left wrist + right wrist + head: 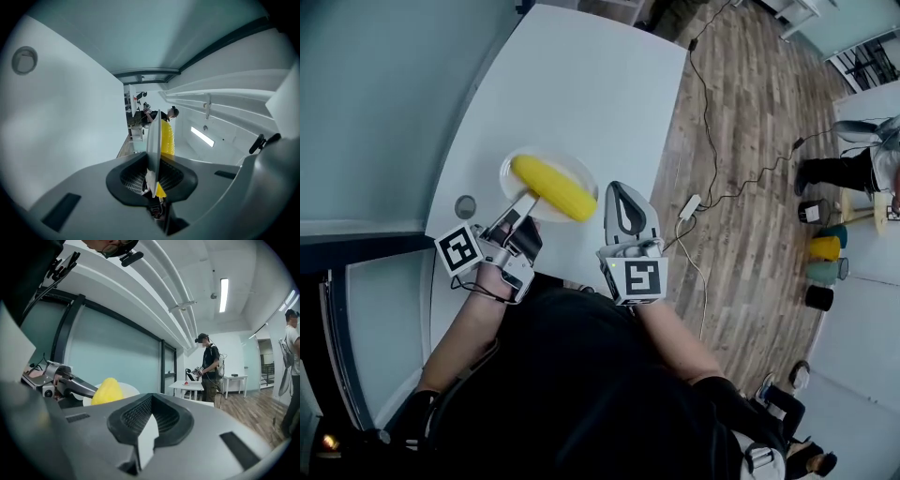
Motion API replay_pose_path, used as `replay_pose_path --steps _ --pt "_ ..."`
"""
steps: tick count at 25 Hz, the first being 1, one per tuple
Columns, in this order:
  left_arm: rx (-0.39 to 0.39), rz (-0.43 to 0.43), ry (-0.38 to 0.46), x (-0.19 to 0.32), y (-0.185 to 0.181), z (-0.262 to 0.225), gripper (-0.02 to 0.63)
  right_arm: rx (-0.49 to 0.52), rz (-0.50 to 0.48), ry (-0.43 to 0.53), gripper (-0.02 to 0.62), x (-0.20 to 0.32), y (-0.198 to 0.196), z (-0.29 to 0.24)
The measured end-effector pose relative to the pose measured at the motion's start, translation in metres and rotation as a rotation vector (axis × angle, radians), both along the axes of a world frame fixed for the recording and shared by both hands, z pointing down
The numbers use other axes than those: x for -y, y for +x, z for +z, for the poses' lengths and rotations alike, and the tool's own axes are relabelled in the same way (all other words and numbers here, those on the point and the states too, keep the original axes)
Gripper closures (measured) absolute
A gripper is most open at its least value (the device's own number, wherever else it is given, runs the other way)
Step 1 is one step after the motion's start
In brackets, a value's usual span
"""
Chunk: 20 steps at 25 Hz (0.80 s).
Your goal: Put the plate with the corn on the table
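Corn, one yellow cob (pixel 553 187), lies slantwise on a round white plate (pixel 567 165), just ahead of the left claw (pixel 525 202). That claw is clamped on the plate's near rim, jaws almost together w/ only the thin rim betw. the pads. In the left gripper view the plate shows edge-on, running straight out from the pads, and the cob's near end sits right at the jaw tips, on the right of the plate edge in that view. The plate is over the white rectangular table top (pixel 581 84), near its closest edge. Can't tell whether the plate's underside touches the top or hangs just clear. A round grey grommet (pixel 465 206) sits in the table top to the left of the left claw, close by. The right claw (pixel 617 192) is just right of the plate, beside the cob's right end but apart from it, jaws closed together w/ nothing betw. them. From the right gripper view the cob, plate and left claw's tip show off to the left, beyond the right claw's body. Right of both claws is wood-plank floor (pixel 759 187) w/ thin black cables (pixel 712 141) across it. Further right is a row of small cups, one yellow (pixel 825 247). Another person (pixel 209 366) stands well beyond the right claw, by a far white table.
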<state>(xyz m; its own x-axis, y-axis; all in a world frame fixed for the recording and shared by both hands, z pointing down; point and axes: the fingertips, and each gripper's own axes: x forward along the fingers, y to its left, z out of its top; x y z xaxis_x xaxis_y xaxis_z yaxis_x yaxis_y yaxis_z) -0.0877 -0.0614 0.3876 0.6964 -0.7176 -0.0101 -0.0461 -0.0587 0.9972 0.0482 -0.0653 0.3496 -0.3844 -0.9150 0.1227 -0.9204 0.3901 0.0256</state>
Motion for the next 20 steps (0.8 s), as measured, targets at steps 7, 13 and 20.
replay_pose_path --steps 7,13,20 --pt "-0.017 0.07 0.008 0.051 -0.001 0.008 0.566 0.044 0.053 -0.003 0.592 0.057 -0.006 0.005" --pt "-0.001 0.027 -0.011 0.055 -0.005 0.027 0.566 0.075 0.059 -0.011 0.592 0.049 -0.008 0.002" --pt "0.028 0.004 -0.029 0.128 0.005 0.089 0.566 0.061 0.087 -0.063 0.592 0.079 0.017 0.035"
